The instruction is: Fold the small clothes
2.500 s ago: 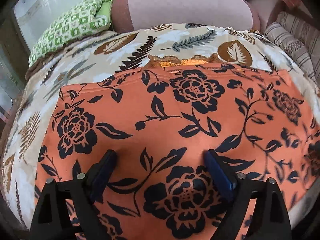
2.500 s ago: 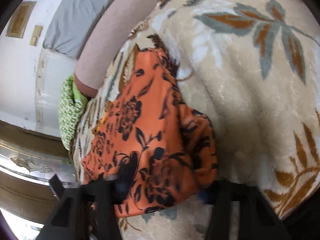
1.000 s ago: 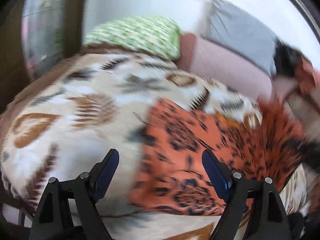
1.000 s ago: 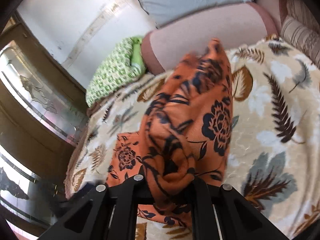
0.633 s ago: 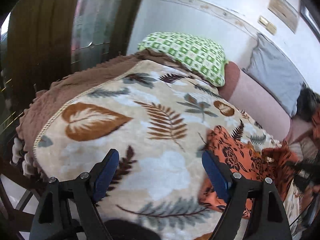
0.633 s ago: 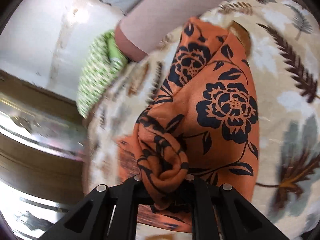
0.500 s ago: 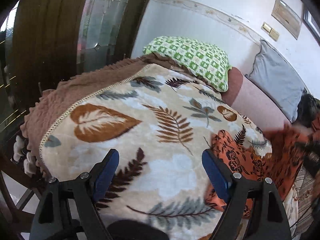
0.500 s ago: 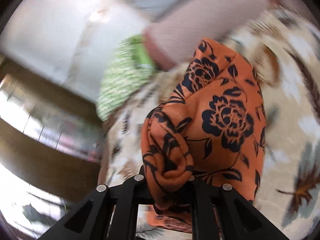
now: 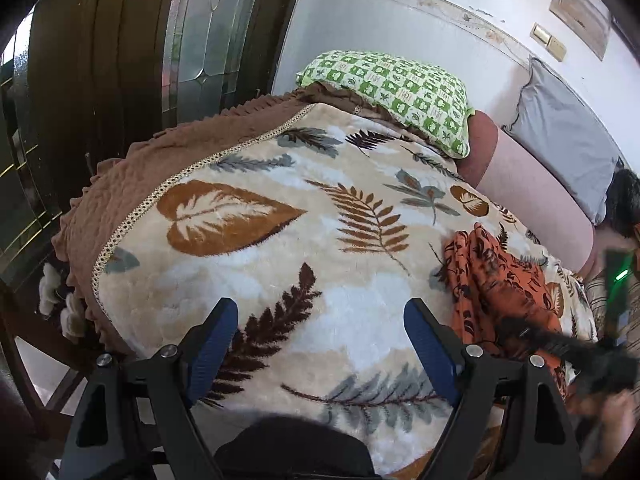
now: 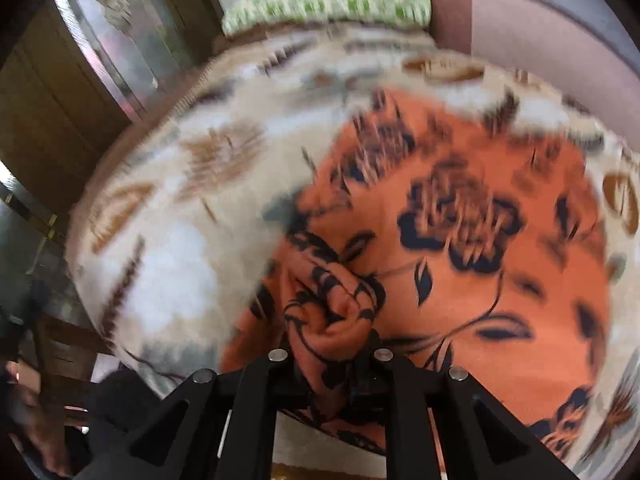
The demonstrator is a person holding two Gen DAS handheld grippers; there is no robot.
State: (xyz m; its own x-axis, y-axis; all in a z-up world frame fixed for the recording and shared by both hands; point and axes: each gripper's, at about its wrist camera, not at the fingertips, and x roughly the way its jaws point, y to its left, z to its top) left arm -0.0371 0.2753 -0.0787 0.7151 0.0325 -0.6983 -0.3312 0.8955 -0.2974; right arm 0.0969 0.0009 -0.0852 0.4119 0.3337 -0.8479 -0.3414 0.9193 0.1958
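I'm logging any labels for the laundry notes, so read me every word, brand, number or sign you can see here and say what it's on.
None: no readable text in either view.
The wall plaque shows no writing that can be made out.
The green checked pillow carries only small leaf motifs.
The orange floral garment shows no tag or print, and that view is blurred.

Count, both views:
- orange floral garment [image 10: 460, 248]: 1
- leaf-print blanket [image 9: 280, 248]: 1
- brown quilted cover [image 9: 132, 176]: 1
- green checked pillow [image 9: 392, 92]: 1
- grey cushion [image 9: 560, 128]: 1
- pink bolster [image 9: 532, 196]: 1
- grippers: 2, left gripper [image 9: 320, 348], right gripper [image 10: 328, 356]
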